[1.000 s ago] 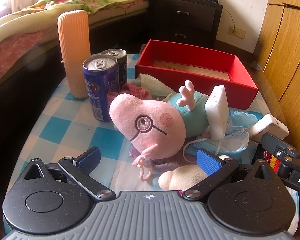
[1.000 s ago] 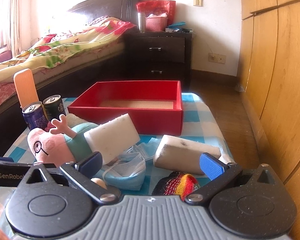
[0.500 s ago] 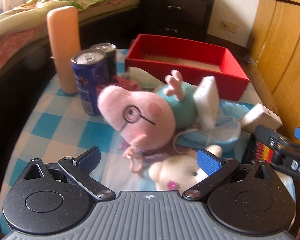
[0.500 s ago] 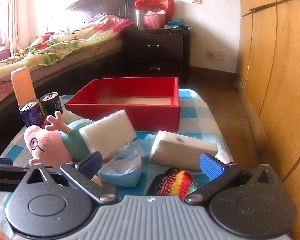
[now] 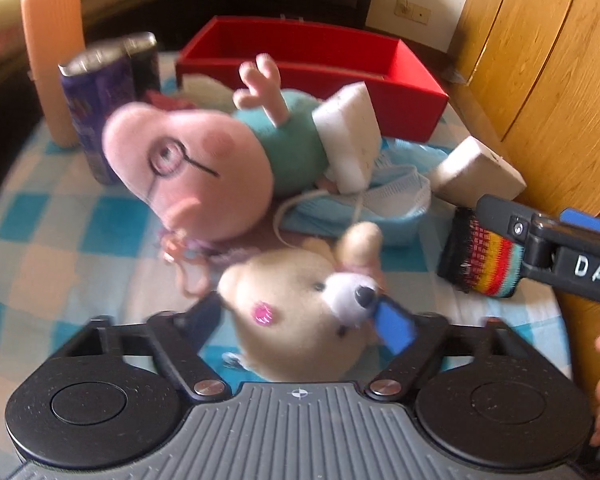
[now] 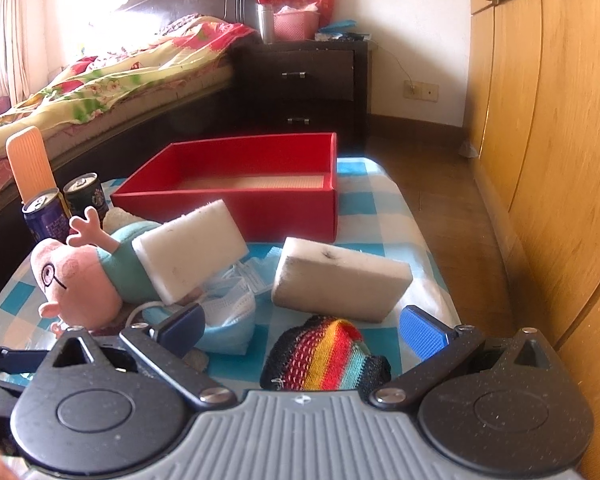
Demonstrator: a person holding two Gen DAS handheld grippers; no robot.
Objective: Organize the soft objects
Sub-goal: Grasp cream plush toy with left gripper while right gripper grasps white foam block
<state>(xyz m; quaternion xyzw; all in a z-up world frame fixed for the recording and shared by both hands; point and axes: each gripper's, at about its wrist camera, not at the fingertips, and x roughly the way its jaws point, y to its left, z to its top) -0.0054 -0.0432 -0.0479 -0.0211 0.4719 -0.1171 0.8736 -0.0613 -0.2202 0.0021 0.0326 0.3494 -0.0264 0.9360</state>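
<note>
A cream plush bear [image 5: 300,312] lies on the checked cloth between the open fingers of my left gripper [image 5: 300,320]; the pads are close beside it, contact unclear. Behind it lie a pink pig plush [image 5: 196,168] [image 6: 80,280], two white sponges [image 5: 352,136] [image 6: 340,276], a blue face mask [image 5: 356,208] [image 6: 228,320] and a striped knit hat [image 5: 484,256] [image 6: 324,356]. My right gripper [image 6: 300,332] is open, its fingers either side of the hat. The empty red box [image 5: 312,60] [image 6: 236,184] stands at the back.
Two drink cans [image 5: 100,92] [image 6: 64,208] and a tall orange case [image 5: 52,52] [image 6: 28,164] stand at the left. A bed [image 6: 100,80] and dark nightstand [image 6: 304,76] lie beyond; wooden wardrobe doors [image 6: 540,120] run along the right of the table edge.
My left gripper has dropped and come forward so the cream bear now sits between its fingers. My right gripper has moved slightly forward over the striped hat. Both stay open.
</note>
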